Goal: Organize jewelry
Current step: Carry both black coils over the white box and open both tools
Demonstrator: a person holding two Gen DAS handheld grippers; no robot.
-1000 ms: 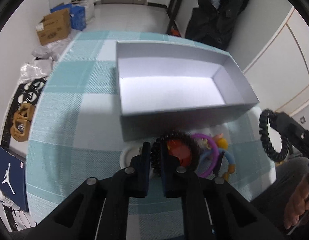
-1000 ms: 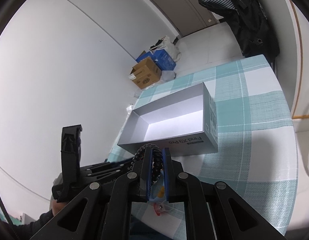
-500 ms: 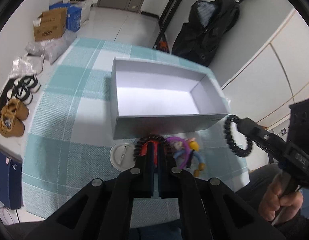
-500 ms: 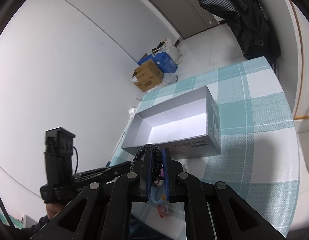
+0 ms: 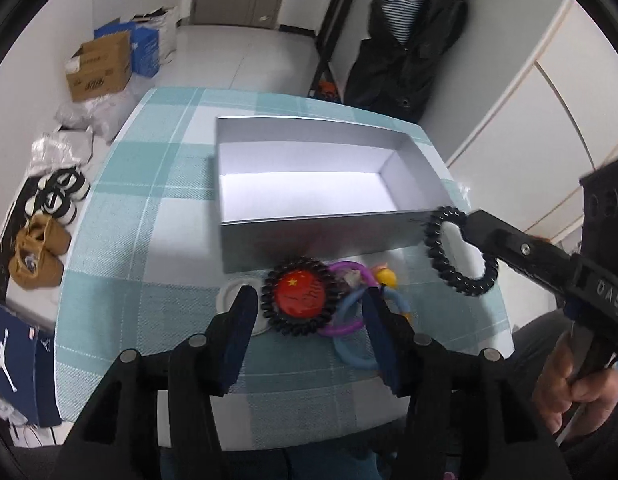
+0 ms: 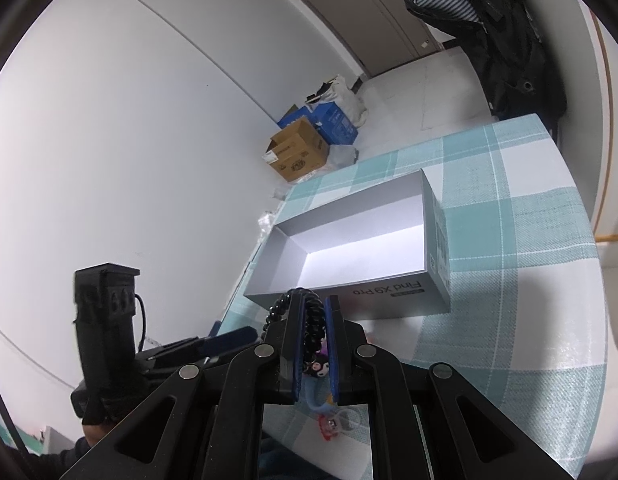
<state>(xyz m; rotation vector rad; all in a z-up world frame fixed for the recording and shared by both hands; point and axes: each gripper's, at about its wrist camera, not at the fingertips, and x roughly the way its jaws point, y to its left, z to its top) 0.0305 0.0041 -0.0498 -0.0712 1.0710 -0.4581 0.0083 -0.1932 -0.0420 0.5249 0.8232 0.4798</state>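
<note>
Jewelry is not yet sorted: the grey box [image 5: 309, 184] ahead of both tools sits empty. Right tool [image 6: 312, 344] clamps a black beaded bracelet [image 5: 457, 256]; left tool [image 5: 307, 312], jaws just parted and empty, hovers over a black spiral coil [image 5: 299, 302] on the surface [image 5: 149, 240].

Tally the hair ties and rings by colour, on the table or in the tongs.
Black coil ties: 2, one on the table, one held
Purple ring: 1
Blue ring: 1
Total: 4
</note>
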